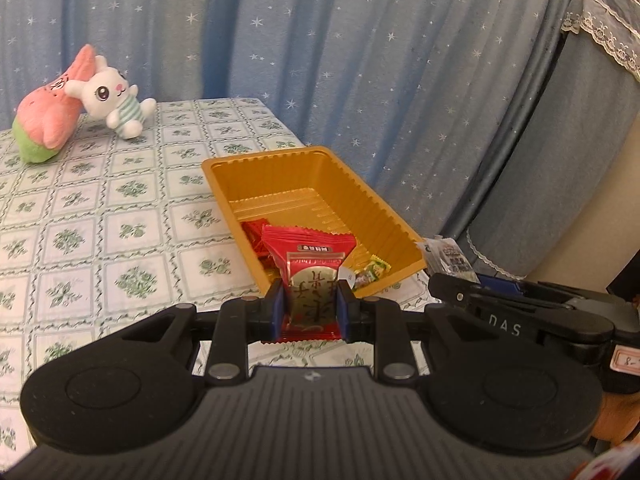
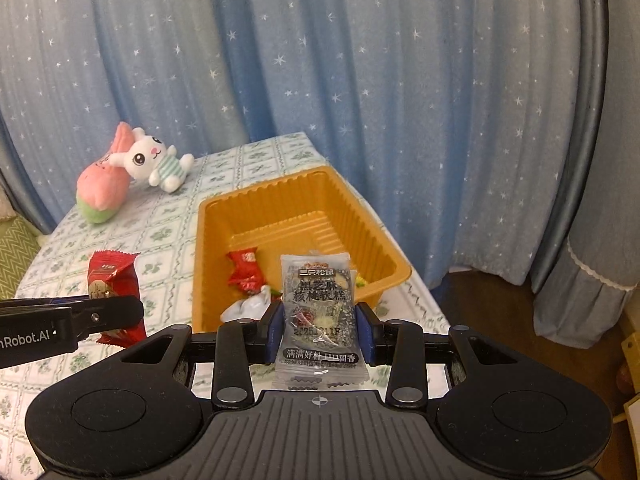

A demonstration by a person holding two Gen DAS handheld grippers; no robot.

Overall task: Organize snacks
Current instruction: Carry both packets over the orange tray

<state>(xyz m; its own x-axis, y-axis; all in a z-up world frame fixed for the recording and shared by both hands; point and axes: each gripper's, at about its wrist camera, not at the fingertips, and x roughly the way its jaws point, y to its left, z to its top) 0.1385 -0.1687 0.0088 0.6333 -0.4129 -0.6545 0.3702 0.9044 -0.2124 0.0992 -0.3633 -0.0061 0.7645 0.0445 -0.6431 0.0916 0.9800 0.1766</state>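
The left gripper (image 1: pixel 310 306) pinches a glossy red foil packet (image 1: pixel 311 292); the right gripper (image 2: pixel 320 326) pinches a clear crinkly sesame-cake sachet (image 2: pixel 318 312). Both hang near the ribbed golden plastic tray (image 2: pixel 248 208) at the table's (image 1: pixel 100 220) right edge.

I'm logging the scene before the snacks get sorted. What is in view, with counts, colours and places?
orange tray: one, orange-gold, on the table near its right edge
snacks in tray: several, red, white and green, at its near end
red snack packet: one, red and gold, in the left gripper
grey snack packet: one, clear grey, in the right gripper
plush toys: two, pink-green and white, far left of the table
tablecloth: one, green-white floral
curtain: blue, starred, behind
left gripper: black, shut on the red packet
right gripper: black, shut on the grey packet
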